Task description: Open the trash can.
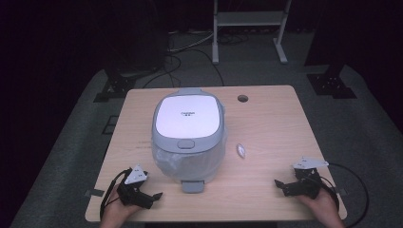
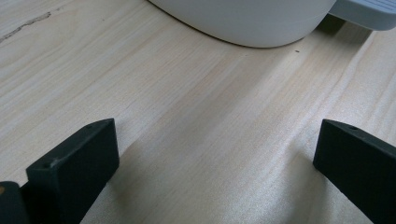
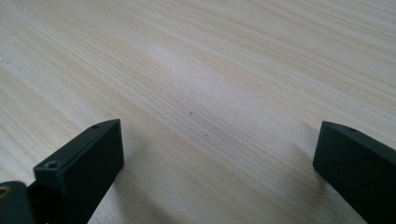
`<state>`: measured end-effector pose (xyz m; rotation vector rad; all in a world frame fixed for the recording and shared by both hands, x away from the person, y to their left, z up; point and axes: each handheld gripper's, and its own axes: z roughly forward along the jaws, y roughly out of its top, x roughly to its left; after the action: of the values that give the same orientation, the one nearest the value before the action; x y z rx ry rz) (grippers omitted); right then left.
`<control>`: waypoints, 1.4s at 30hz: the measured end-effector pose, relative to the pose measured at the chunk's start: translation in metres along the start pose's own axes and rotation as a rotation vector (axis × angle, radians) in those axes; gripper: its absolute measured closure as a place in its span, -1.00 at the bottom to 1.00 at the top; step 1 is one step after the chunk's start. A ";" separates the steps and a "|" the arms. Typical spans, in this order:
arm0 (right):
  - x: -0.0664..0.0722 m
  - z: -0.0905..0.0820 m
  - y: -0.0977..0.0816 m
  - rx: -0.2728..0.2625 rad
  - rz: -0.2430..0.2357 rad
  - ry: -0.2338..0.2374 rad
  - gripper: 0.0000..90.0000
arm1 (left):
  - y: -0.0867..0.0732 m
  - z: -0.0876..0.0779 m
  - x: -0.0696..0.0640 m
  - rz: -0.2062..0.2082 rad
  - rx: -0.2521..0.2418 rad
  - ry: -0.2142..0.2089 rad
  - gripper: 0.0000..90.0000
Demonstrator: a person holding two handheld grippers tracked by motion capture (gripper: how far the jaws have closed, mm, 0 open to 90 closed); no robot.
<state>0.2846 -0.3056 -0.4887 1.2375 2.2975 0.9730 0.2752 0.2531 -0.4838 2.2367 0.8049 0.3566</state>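
Rice cooker waits shut between two idle tools

Rice cooker [image 1: 188, 137], a rounded white and grey plastic appliance with a flat white lid, sits in the middle of the pale wooden bench [image 1: 266, 118], a little left of centre. Its lid is down, so whatever is inside cannot be seen. A grey latch button sits at the front edge of the lid, and a grey tab juts from the base toward the person, so the cooker seems turned for easy reach from the near side.

A small whitish oval object [image 1: 241, 150], perhaps a wrapped item, lies on the bench just right of the cooker, apart from it.

The left tool [image 1: 154, 195] rests low at the near left corner, jaws spread wide with nothing between them; in the left gripper view the cooker's white base [image 2: 243, 21] curves just ahead. The right tool [image 1: 280, 186] sits well apart at the near right, jaws likewise spread over bare wood. Both seem parked at the ready, flanking the cooker.
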 end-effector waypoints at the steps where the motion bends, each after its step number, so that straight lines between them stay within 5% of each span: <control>1: 0.000 0.000 0.000 0.000 -0.001 0.000 -0.98 | 0.000 0.000 0.000 0.000 0.001 0.000 -1.00; 15: 0.000 0.000 0.000 0.000 -0.001 0.000 -0.98 | 0.002 -0.005 -0.002 -0.008 -0.009 -0.016 -0.86; 27: 0.000 0.000 0.000 0.000 -0.001 0.000 -0.98 | 0.006 -0.021 -0.005 -0.007 -0.076 -0.023 -0.27; 42: 0.000 0.000 0.000 0.000 0.000 0.000 -0.98 | 0.017 -0.043 -0.008 -0.055 -0.129 -0.057 0.39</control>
<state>0.2846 -0.3056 -0.4887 1.2375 2.2972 0.9731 0.2569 0.2621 -0.4414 2.0910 0.7896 0.3086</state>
